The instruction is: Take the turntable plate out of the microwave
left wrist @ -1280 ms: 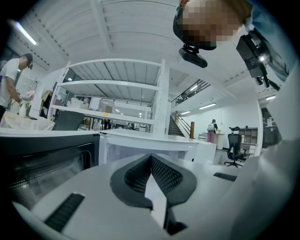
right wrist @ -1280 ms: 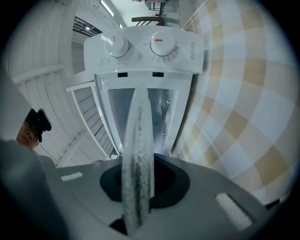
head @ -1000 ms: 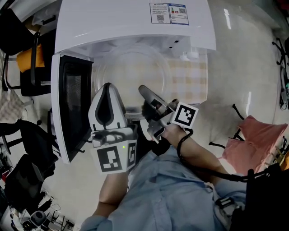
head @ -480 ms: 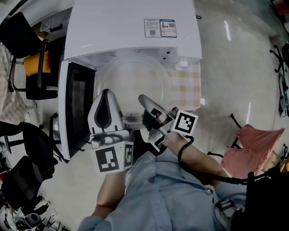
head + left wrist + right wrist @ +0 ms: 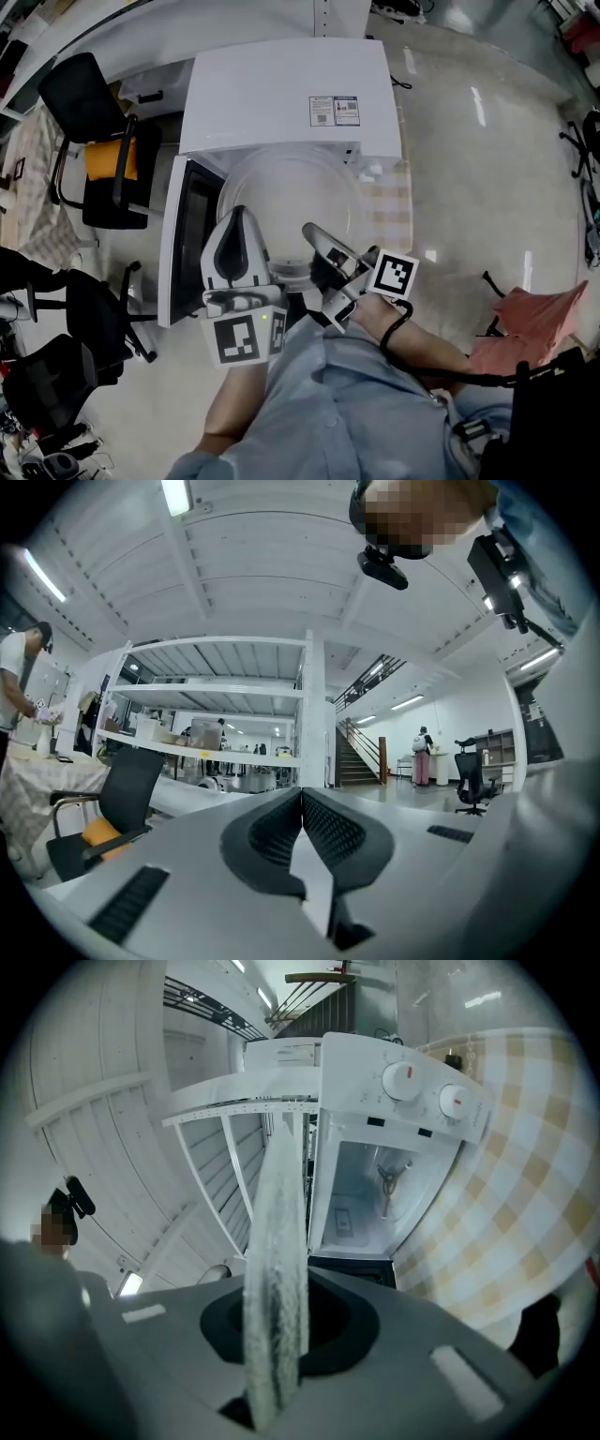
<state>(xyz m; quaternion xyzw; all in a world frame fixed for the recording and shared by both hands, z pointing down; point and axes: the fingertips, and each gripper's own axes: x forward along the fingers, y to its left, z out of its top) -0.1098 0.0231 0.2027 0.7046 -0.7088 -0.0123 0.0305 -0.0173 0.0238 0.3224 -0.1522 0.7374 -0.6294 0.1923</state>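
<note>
Clear round glass turntable plate (image 5: 291,202) lies level, face up. Being a disc, it has no long side. It hangs just in front of the white microwave's (image 5: 281,94) open mouth, beside the swung-out door (image 5: 187,234). The right gripper (image 5: 312,234) pinches its near rim. The left gripper (image 5: 302,799), jaws pressed together on nothing, sits by the rim's left. A yellow-checked cloth (image 5: 394,202) shows to the right.

No words or numbers can be read. Two small stickers (image 5: 335,111) sit on top of the white microwave (image 5: 272,103), but their print is too tiny. The left hand-held gripper (image 5: 240,217) and the right hand-held gripper (image 5: 317,234) each carry a cube with black-and-white squares, not letters.
</note>
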